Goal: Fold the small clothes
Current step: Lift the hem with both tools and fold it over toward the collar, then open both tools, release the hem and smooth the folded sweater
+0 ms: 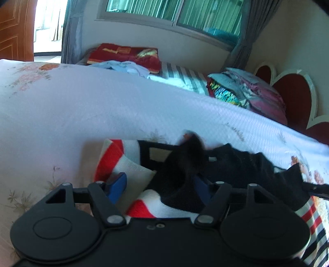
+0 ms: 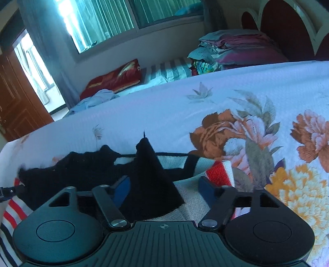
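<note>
Black-and-striped knit garment (image 1: 185, 176) on floral bedspread (image 1: 102, 106) | mid-fold, I saw left gripper (image 1: 160, 184) and right gripper (image 2: 164, 184) spread, pinching nothing | next: regrasp an edge.

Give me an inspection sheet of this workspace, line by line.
Surface: floral bedspread on a bed.
Job's things: striped knit garment, red, white and black, lying crumpled on the bedspread; black part bunched into peaks.
Clutter: red pillow, light blue cloth, pile of folded bedding at the far side.
Grippers: left gripper and right gripper open, garment fabric between the jaws, pads not pressing.
Cables: nothing seen.
Surroundings: window, grey curtains, wooden door, heart-shaped headboard.
</note>
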The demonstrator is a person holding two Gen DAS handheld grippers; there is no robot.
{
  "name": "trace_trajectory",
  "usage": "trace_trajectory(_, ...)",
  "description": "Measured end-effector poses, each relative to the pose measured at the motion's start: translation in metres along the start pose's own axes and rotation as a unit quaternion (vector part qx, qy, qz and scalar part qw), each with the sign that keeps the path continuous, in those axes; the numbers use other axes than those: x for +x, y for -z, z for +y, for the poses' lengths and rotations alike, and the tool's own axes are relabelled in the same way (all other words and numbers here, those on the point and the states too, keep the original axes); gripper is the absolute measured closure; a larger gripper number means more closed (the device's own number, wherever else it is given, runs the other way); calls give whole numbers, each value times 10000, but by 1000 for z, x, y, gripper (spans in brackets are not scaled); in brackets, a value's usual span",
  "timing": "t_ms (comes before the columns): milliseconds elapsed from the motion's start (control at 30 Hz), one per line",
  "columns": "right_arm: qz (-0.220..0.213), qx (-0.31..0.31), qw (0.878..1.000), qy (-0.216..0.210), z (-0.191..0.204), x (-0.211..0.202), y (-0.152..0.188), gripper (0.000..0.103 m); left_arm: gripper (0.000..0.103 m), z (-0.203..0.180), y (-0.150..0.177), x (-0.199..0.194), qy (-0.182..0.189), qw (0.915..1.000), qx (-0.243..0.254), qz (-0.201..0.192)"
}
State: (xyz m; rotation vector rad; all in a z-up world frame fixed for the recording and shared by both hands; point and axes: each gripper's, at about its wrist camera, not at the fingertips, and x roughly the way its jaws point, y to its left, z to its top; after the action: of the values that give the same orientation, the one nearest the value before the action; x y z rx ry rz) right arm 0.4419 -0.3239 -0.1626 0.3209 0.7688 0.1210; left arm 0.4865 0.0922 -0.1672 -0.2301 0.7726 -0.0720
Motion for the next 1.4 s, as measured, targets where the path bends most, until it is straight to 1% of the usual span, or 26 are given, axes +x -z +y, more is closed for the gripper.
trace_trajectory(33,8,-17,10000,-1,0,3,0,37,32,2,0,-5,54,9999,-94,-101)
trace_trajectory(67,23,-44,10000,10,-1,5,-1,42,30,4,0,-11,115,9995,-189,-218)
trace_trajectory(100,29,-81,10000,28,-1,6,-1,51,26,6,0,-16,113,9992,-236,-297)
trace_trajectory(133,43,-113,9999,51,-2,8,-1,57,26,7,1,-17,67,9994,-213,-267)
trace_trajectory(167,65,-114,9999,92,-3,9,0,66,28,7,2,-14,50,9998,-139,-123)
trace_trajectory(200,56,-69,9999,114,-5,9,0,72,36,7,5,-9,68,10000,-27,61)
trace_trajectory(233,34,22,9999,100,-8,9,1,73,48,6,8,-4,54,9998,93,189)
trace_trajectory(267,26,117,9999,52,-10,8,0,81,50,5,11,-2,-2,9996,191,221)
trace_trajectory(300,26,164,9999,-14,-10,6,0,97,52,3,13,-1,-43,9994,275,185)
trace_trajectory(333,50,156,9998,-75,-9,4,0,100,59,1,14,0,-101,9992,340,171)
trace_trajectory(367,40,87,9999,-71,-7,2,2,100,63,0,15,1,-188,9989,399,164)
trace_trajectory(433,27,-66,9999,107,-7,2,5,100,76,1,18,0,-317,9984,466,99)
trace_trajectory(467,3,-40,9999,158,-10,2,6,100,79,3,21,-1,-326,9982,503,62)
trace_trajectory(500,-46,22,9997,239,-13,2,6,100,87,4,23,-3,-350,9980,521,17)
trace_trajectory(533,-102,79,9993,356,-15,0,7,100,91,6,24,-5,-357,9982,485,-18)
trace_trajectory(600,-171,232,9975,653,-21,-1,7,103,93,12,28,-10,-385,9986,337,-109)
trace_trajectory(733,-78,-74,9979,634,-18,-6,9,103,93,15,33,-13,-405,9982,385,-203)
trace_trajectory(800,-193,-73,9976,657,-17,-15,9,103,89,13,30,-15,-421,9980,428,-178)
trace_trajectory(867,-419,-24,9976,555,-14,-28,8,103,80,10,29,-21,-500,9973,486,-226)
trace_trajectory(933,-502,-137,9980,368,-3,-36,8,103,73,5,28,-31,-563,9961,564,-388)
trace_trajectory(967,-483,-264,9981,279,5,-37,9,103,71,2,28,-38,-544,9956,596,-467)
trace_trajectory(1000,-445,-402,9980,193,14,-38,11,103,66,-2,28,-44,-515,9952,628,-551)
trace_trajectory(1067,-323,-638,9974,13,31,-36,16,103,53,-13,29,-57,-376,9939,732,-729)
trace_trajectory(1167,-122,-812,9963,-258,54,-28,28,103,50,-33,33,-63,-74,9931,925,-721)
trace_trajectory(1300,76,-945,9943,-492,77,-17,41,103,50,-57,45,-54,235,9930,1071,-429)
trace_trajectory(1400,124,-981,9933,-596,89,-15,50,102,50,-63,55,-46,190,9929,1141,-282)
